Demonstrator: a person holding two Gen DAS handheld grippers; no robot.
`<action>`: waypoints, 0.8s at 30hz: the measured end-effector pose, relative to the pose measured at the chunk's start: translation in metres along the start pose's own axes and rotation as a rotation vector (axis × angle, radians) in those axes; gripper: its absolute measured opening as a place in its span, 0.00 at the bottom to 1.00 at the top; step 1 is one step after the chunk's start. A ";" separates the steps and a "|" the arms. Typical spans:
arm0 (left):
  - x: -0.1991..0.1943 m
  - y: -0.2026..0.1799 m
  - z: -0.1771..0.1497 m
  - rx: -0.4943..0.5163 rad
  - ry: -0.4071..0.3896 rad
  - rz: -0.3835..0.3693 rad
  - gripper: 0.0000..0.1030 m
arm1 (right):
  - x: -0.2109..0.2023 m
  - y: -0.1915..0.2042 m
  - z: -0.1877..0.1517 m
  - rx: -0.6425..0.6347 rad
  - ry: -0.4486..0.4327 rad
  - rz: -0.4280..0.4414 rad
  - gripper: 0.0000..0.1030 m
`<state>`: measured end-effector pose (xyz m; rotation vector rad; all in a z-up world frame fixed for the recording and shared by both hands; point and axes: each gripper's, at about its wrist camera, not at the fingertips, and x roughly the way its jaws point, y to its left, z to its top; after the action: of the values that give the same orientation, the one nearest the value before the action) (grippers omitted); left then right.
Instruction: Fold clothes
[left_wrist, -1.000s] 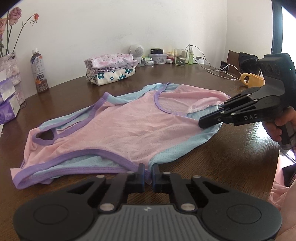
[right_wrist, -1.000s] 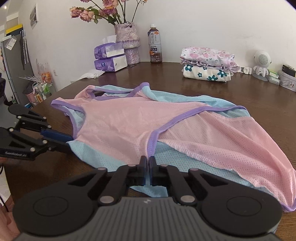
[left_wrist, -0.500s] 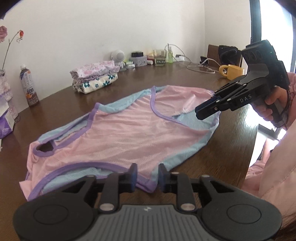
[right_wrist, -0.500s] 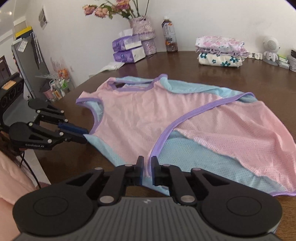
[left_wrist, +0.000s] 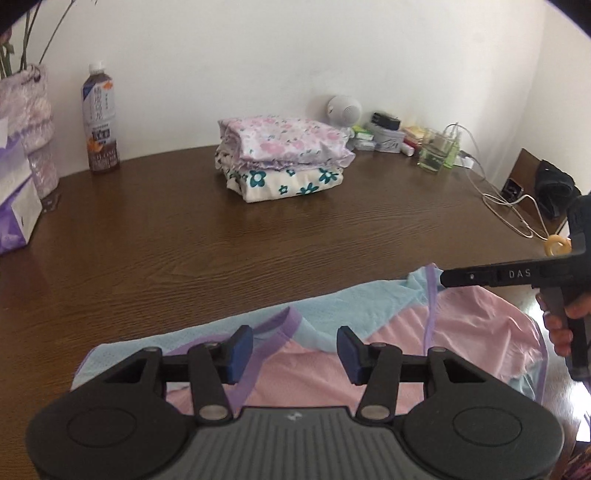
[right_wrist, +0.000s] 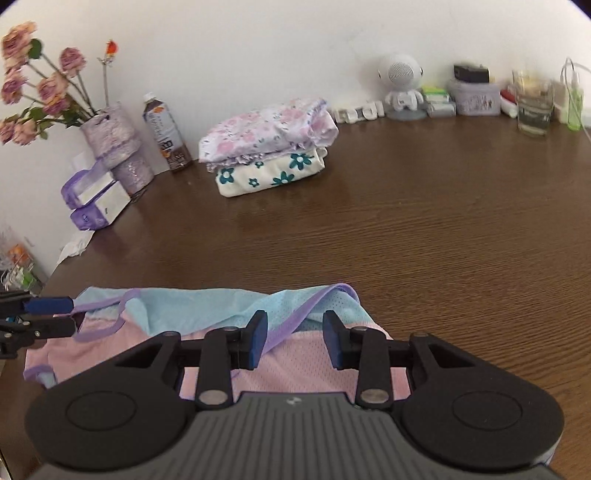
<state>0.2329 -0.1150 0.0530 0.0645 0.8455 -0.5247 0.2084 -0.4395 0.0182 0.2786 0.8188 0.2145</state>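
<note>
Left wrist view: a dark brown wooden table (left_wrist: 229, 236) fills most of the picture, backed by a white wall (left_wrist: 295, 55). Along its near edge lies the pink and light blue mesh vest (left_wrist: 461, 332), folded over on itself so that the blue layer with purple binding forms the far edge and the pink layer lies nearer the cameras. The left gripper (left_wrist: 294, 350) hangs over the vest's left part; its jaws have just been opening and now stand apart, with cloth showing below the gap but neither blue pad pressing on it. The right gripper (left_wrist: 448, 278) reaches in from the right, seen side-on over the vest's far right corner, held by a hand (left_wrist: 561, 321). In the right wrist view its jaws, too, have just been opening and stand apart above the purple-edged fold, gripping nothing.

Further back, well apart from the vest, sits a stack of folded floral clothes (right_wrist: 269, 144), a pink-flowered piece on top of a cream one with teal flowers. To the left stand a vase of dried roses (right_wrist: 110, 136), tissue packs (right_wrist: 96, 203) and a tea bottle (right_wrist: 166, 133). By the wall on the right are a small white robot figure (right_wrist: 400, 88) and a drinking glass (right_wrist: 533, 107).
</note>
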 end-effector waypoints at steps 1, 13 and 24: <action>0.009 0.001 0.004 -0.018 0.018 -0.003 0.47 | 0.009 -0.001 0.004 0.015 0.019 -0.005 0.32; 0.060 0.013 0.014 -0.104 0.066 -0.027 0.03 | 0.041 -0.007 0.019 0.105 0.084 0.013 0.07; 0.039 0.051 0.038 -0.268 -0.189 -0.030 0.02 | 0.025 -0.020 0.044 0.186 -0.093 0.100 0.02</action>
<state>0.3047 -0.0972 0.0426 -0.2406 0.7259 -0.4345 0.2594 -0.4580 0.0235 0.5020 0.7340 0.2180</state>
